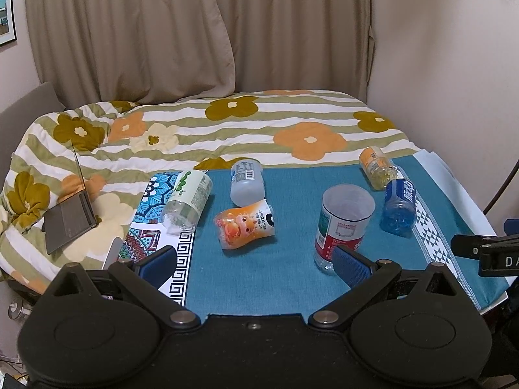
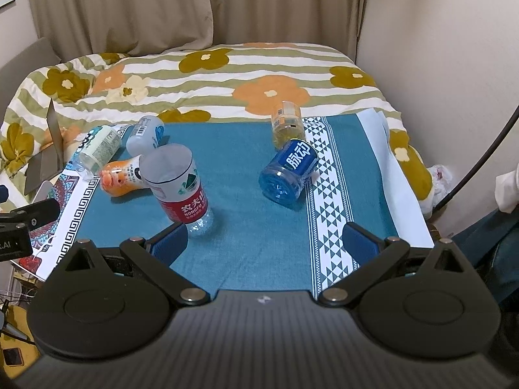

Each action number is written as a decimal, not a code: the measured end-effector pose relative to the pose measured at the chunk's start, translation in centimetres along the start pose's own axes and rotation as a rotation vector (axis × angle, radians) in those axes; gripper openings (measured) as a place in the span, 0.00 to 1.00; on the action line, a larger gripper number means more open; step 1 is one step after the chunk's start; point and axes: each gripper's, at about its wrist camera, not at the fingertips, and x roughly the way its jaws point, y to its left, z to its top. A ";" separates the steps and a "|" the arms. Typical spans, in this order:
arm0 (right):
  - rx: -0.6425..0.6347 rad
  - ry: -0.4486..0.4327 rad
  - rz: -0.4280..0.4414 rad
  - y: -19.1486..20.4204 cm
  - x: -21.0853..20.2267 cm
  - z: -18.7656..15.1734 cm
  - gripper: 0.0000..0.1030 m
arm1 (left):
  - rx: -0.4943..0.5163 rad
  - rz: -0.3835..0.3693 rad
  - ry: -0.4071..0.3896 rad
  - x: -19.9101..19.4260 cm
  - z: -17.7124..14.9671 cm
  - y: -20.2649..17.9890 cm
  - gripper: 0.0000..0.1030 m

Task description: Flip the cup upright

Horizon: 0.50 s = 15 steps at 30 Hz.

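Several cups cut from plastic bottles lie on a teal cloth point(image 1: 292, 188). The red-label cup point(image 1: 342, 223) stands upright, also in the right wrist view point(image 2: 181, 188). On their sides lie an orange cartoon cup point(image 1: 245, 225), a green-label cup point(image 1: 188, 199), a grey-blue cup point(image 1: 246, 181), a blue cup point(image 1: 399, 207) and a yellow-orange cup point(image 1: 378, 167). My left gripper point(image 1: 254, 264) is open and empty, its right finger beside the red-label cup's base. My right gripper point(image 2: 264, 240) is open and empty, near the table's front edge, with the blue cup point(image 2: 288, 170) ahead of it.
A flowered quilt point(image 1: 227, 123) covers the bed behind the cloth. A half-open laptop point(image 1: 69, 220) lies on the quilt at the left. A patterned mat point(image 1: 152, 227) lies left of the cloth. Curtains point(image 1: 194, 32) and a wall point(image 1: 454, 64) close the back and right.
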 end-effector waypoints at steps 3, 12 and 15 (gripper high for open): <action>-0.001 0.000 -0.001 0.0 0.0 0.0 1.00 | -0.005 -0.006 0.000 0.1 0.2 -0.1 1.00; -0.002 0.002 -0.003 -0.1 0.0 0.0 1.00 | 0.005 0.010 -0.007 0.1 0.4 -0.4 1.00; -0.002 0.002 -0.002 -0.1 0.1 -0.1 1.00 | 0.007 0.013 -0.010 0.2 0.3 -0.3 1.00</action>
